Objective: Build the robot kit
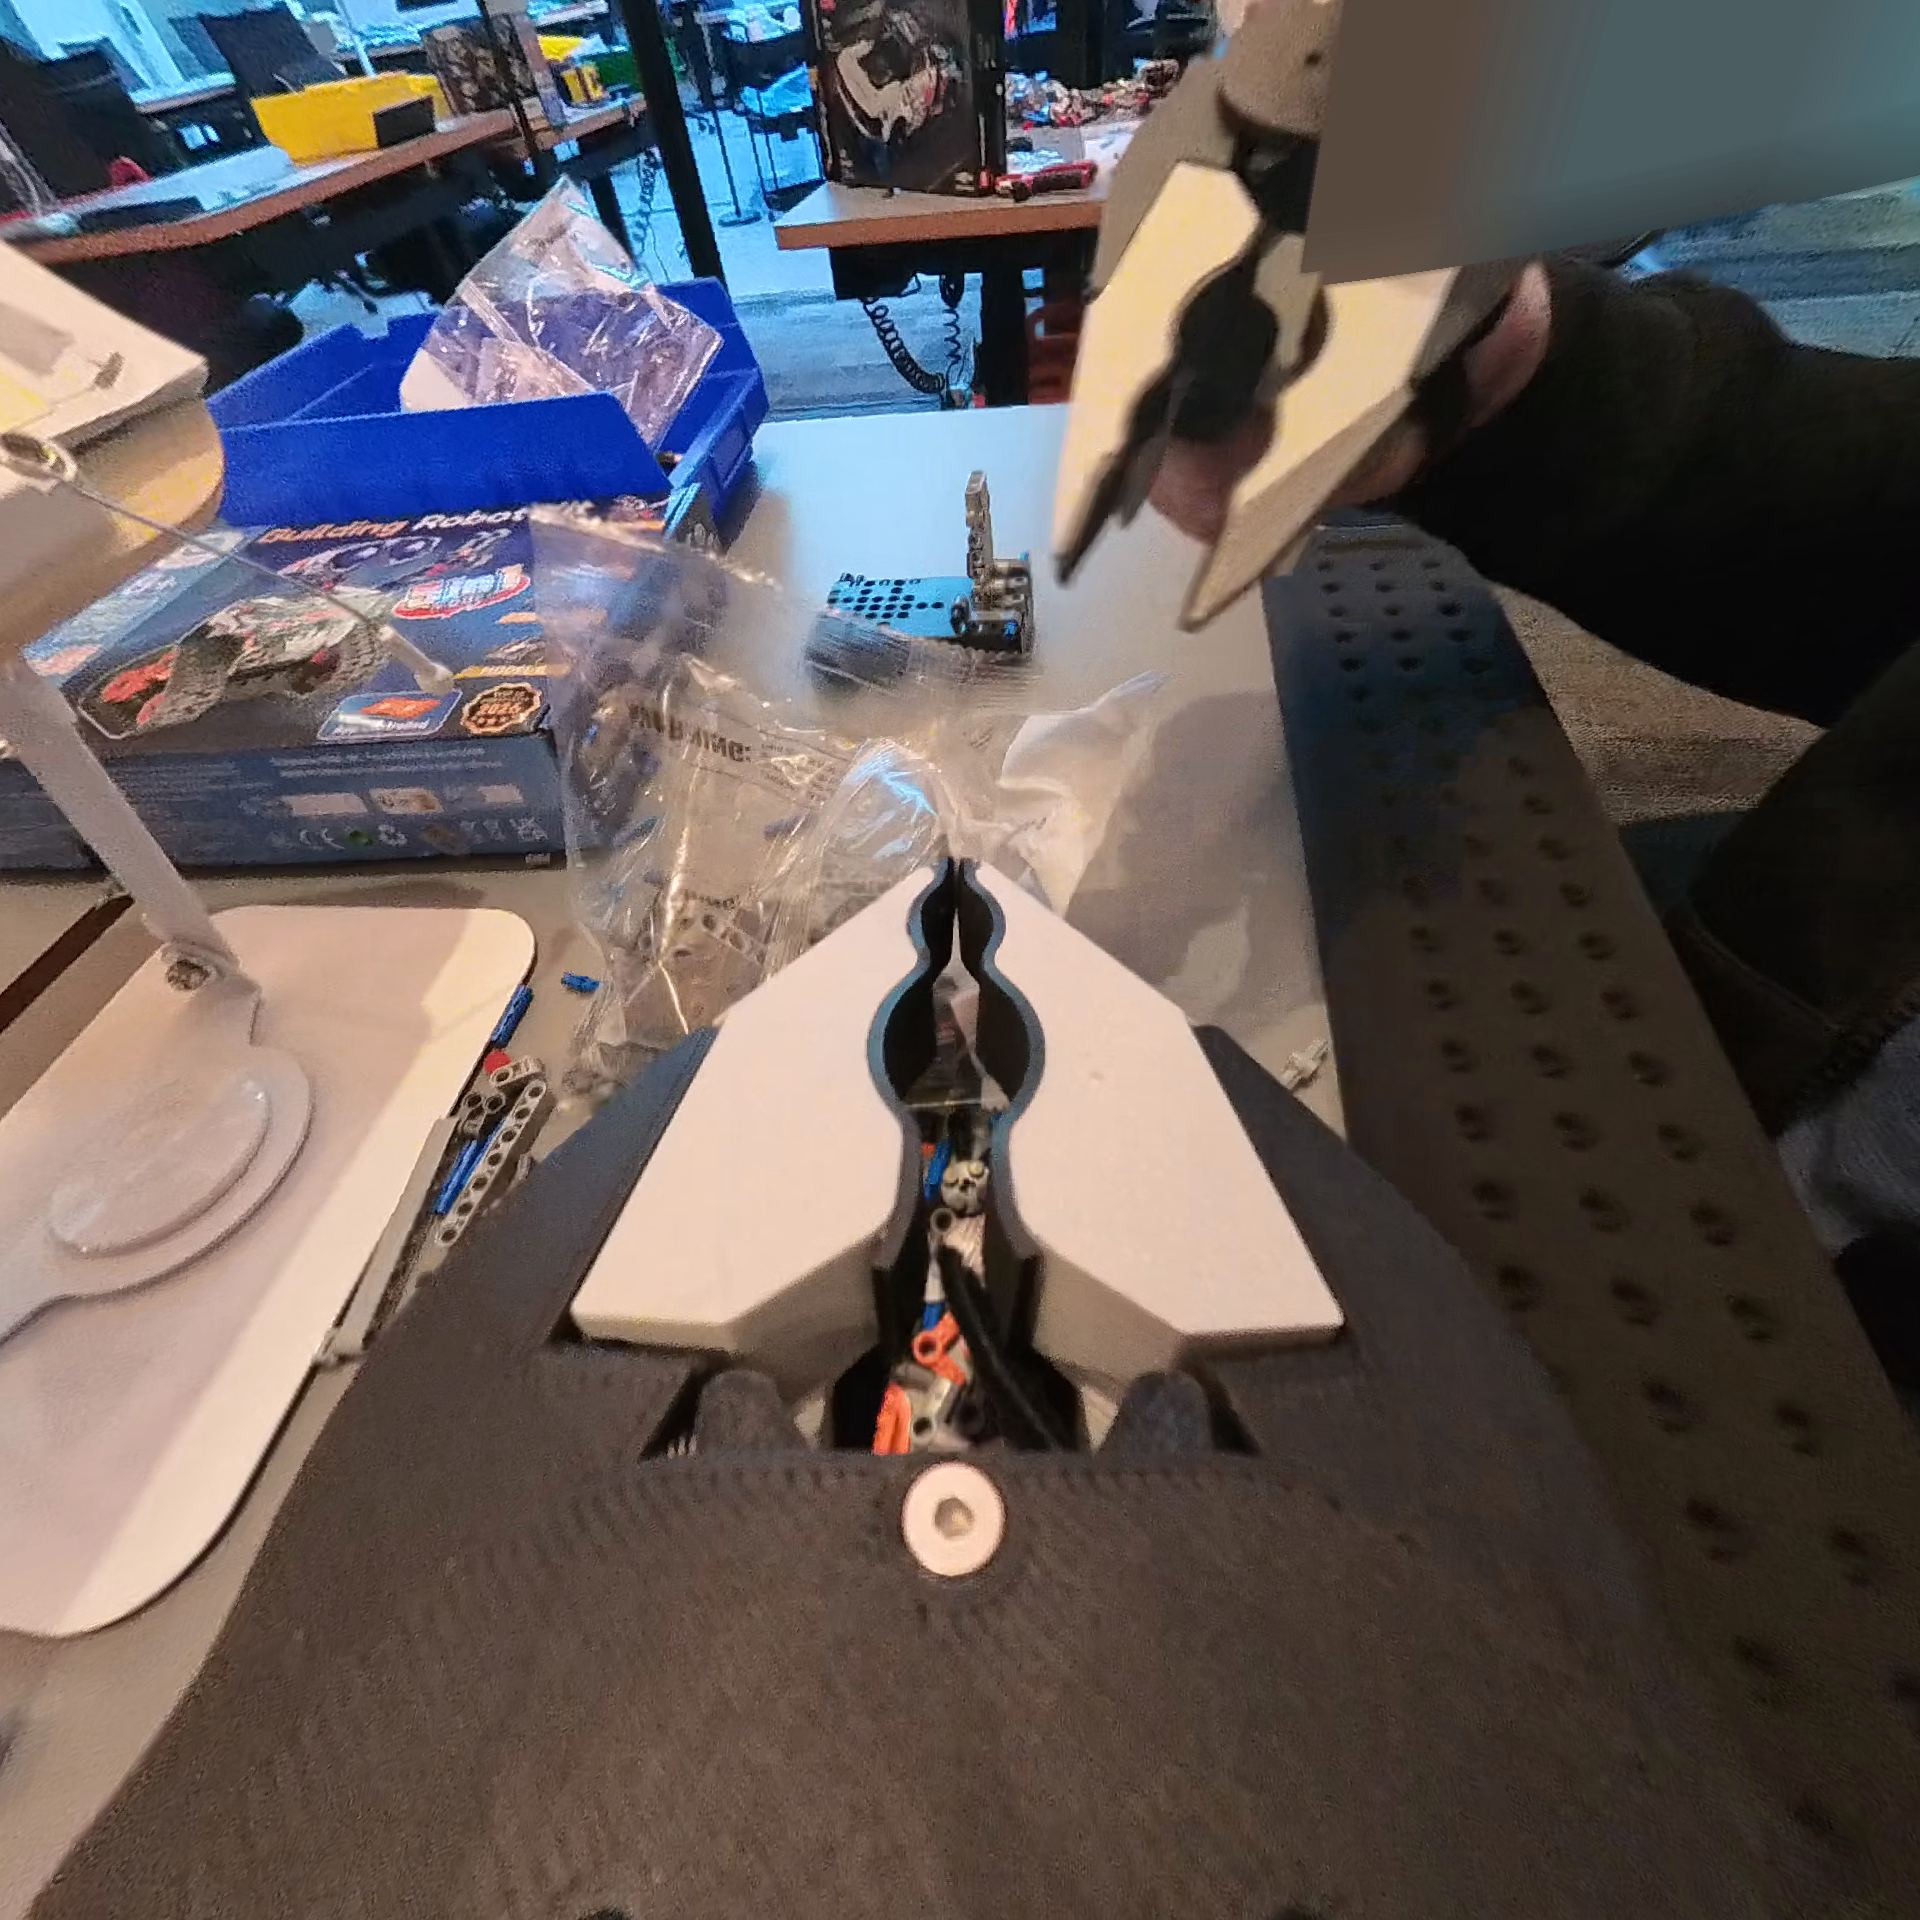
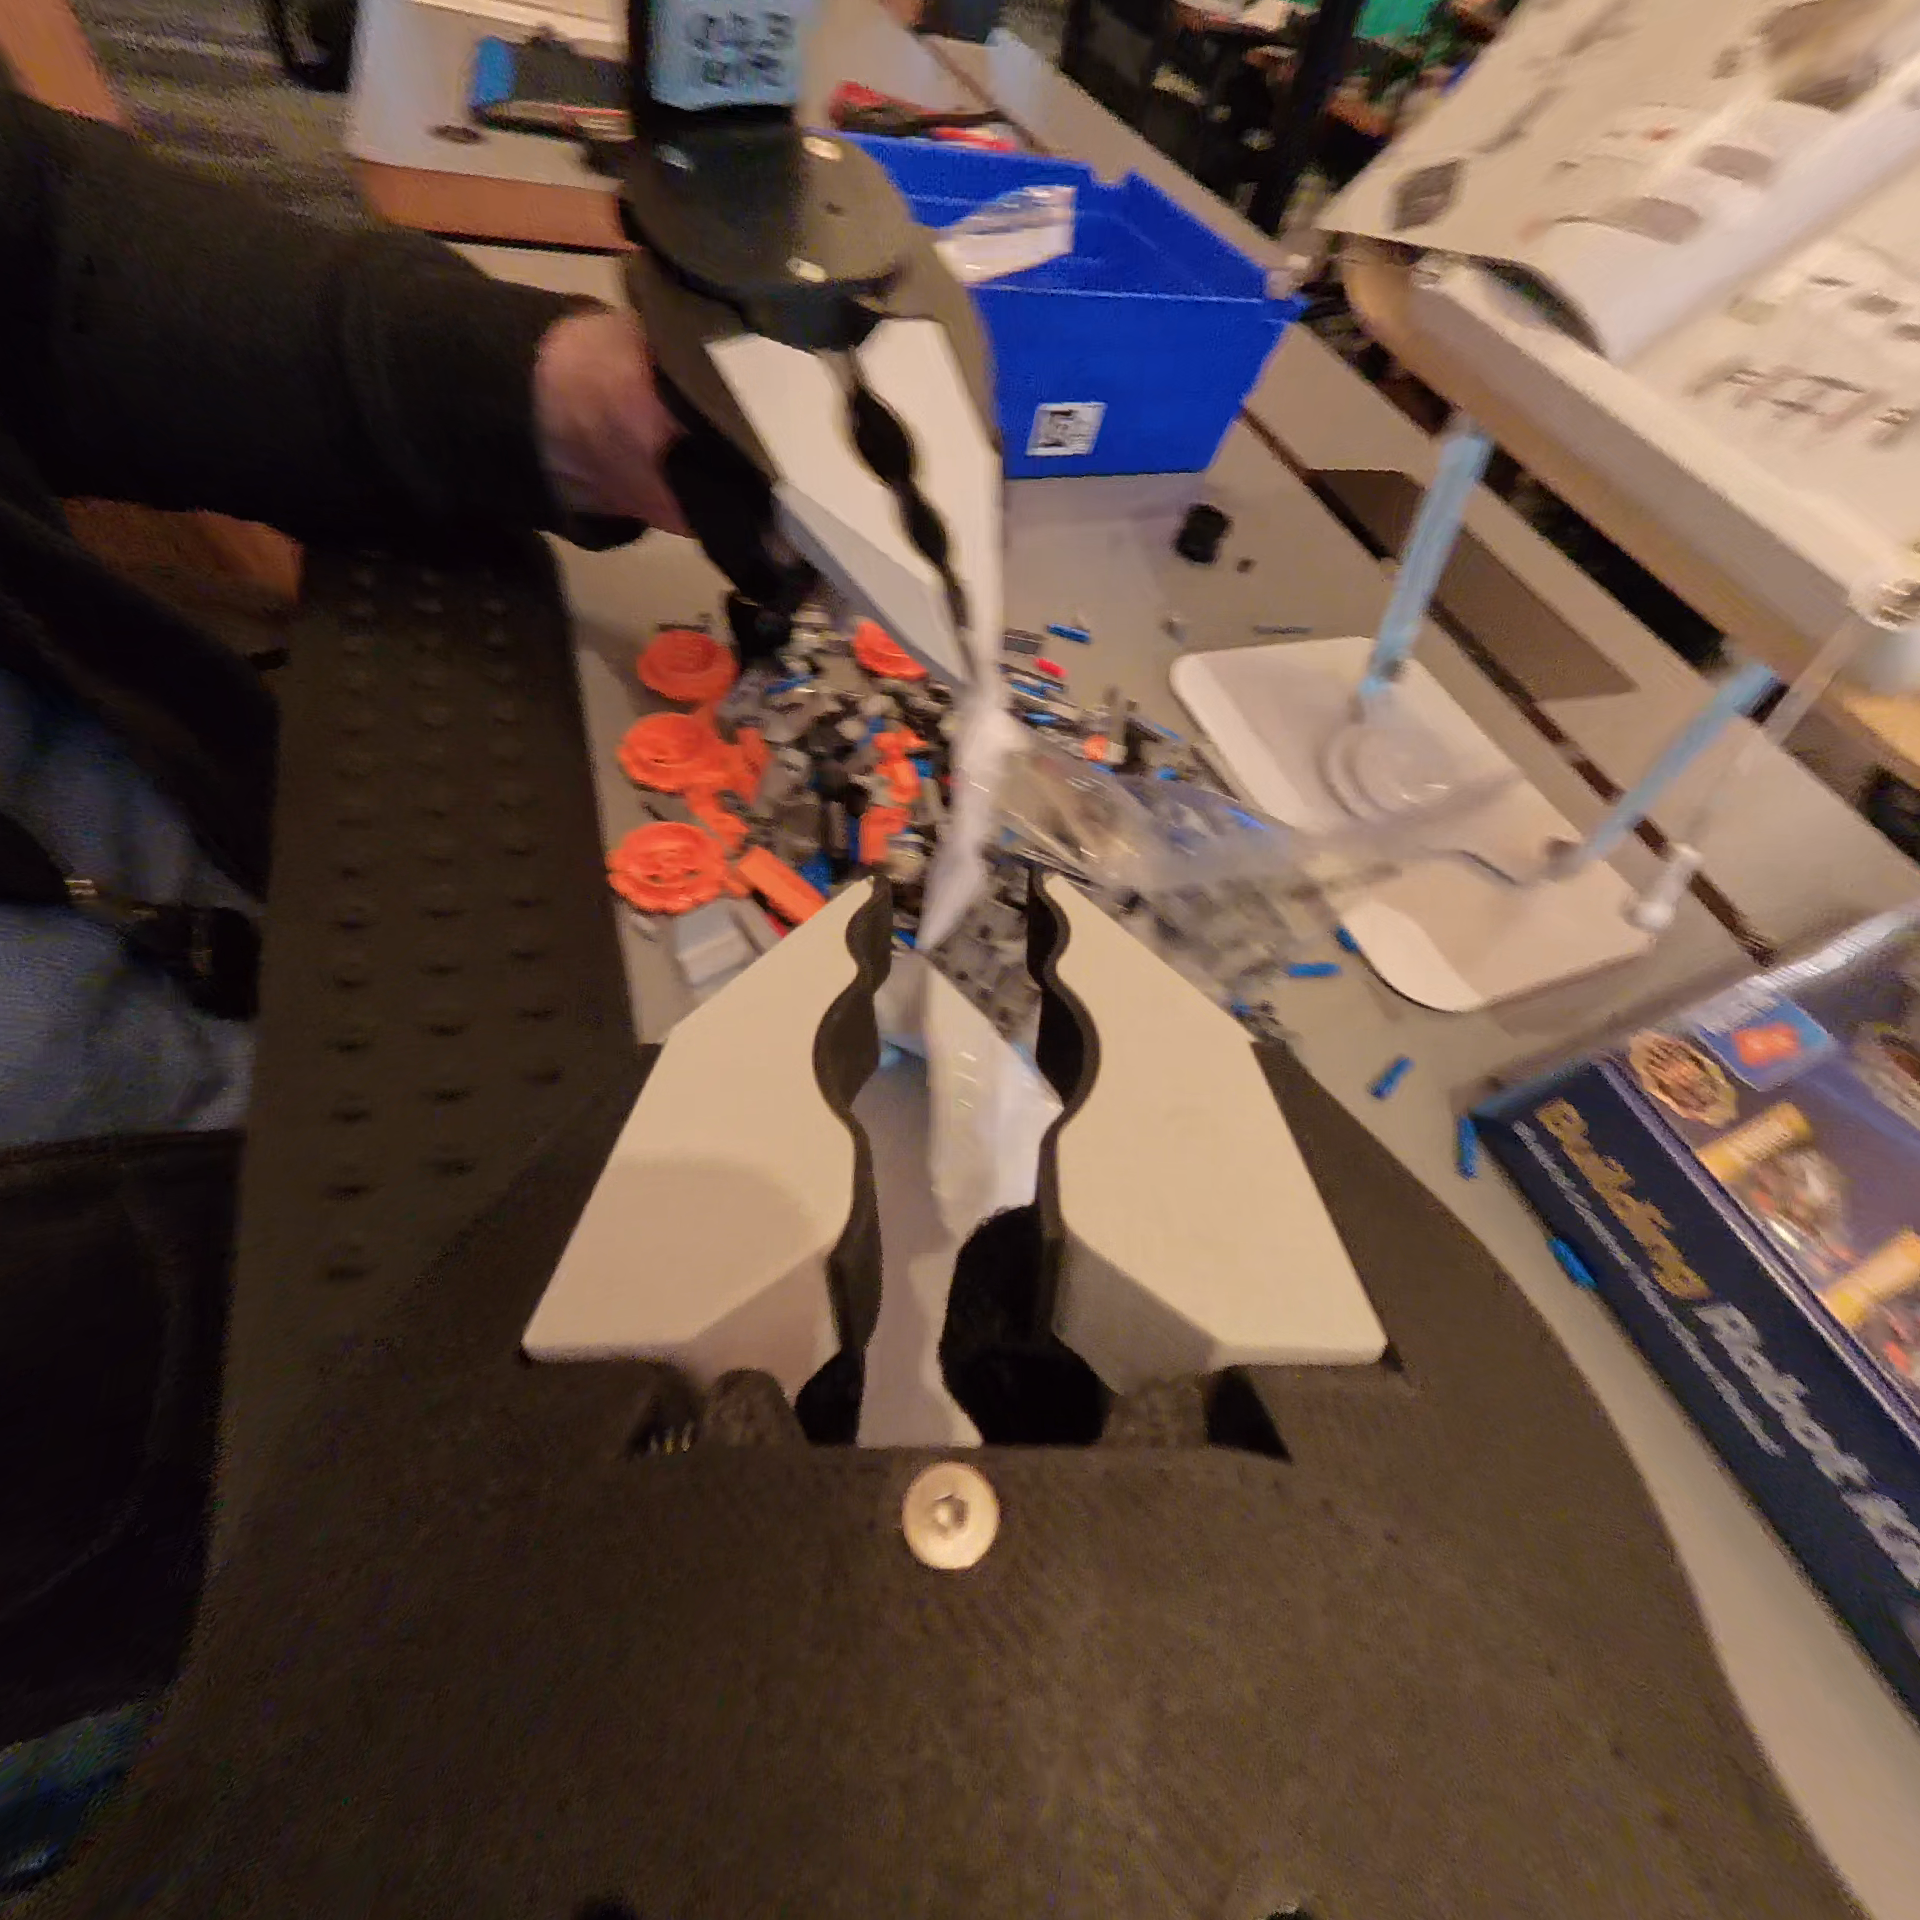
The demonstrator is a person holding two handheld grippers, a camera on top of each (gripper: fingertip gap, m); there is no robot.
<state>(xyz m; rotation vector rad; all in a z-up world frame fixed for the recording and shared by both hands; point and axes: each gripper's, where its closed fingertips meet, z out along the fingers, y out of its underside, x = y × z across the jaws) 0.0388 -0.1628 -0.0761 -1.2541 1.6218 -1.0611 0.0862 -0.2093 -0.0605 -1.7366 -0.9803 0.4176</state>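
My left gripper [image 1: 956, 875] is shut on the edge of a clear plastic bag [image 1: 727, 800] that holds small blue and grey parts. In the right wrist view the left gripper [image 2: 975, 665] pinches the bag [image 2: 1132, 821] above a pile of orange, blue and grey building parts [image 2: 800, 769]. My right gripper [image 2: 961, 899] is open; a white strip of the bag runs down between its fingers. In the left wrist view the right gripper [image 1: 1132, 587] hangs open above the table, held by a hand in a dark sleeve [image 1: 1662, 436].
A blue bin [image 1: 488, 447] with another bag sits at the back. A blue kit box [image 1: 301, 686] lies left. A white stand base [image 1: 208, 1143] holds a booklet [image 2: 1662, 156]. A small grey and black assembly [image 1: 935, 613] stands mid-table. A black perforated board [image 1: 1507, 935] lies right. My hands' fingertips stand some 8 cm from each other.
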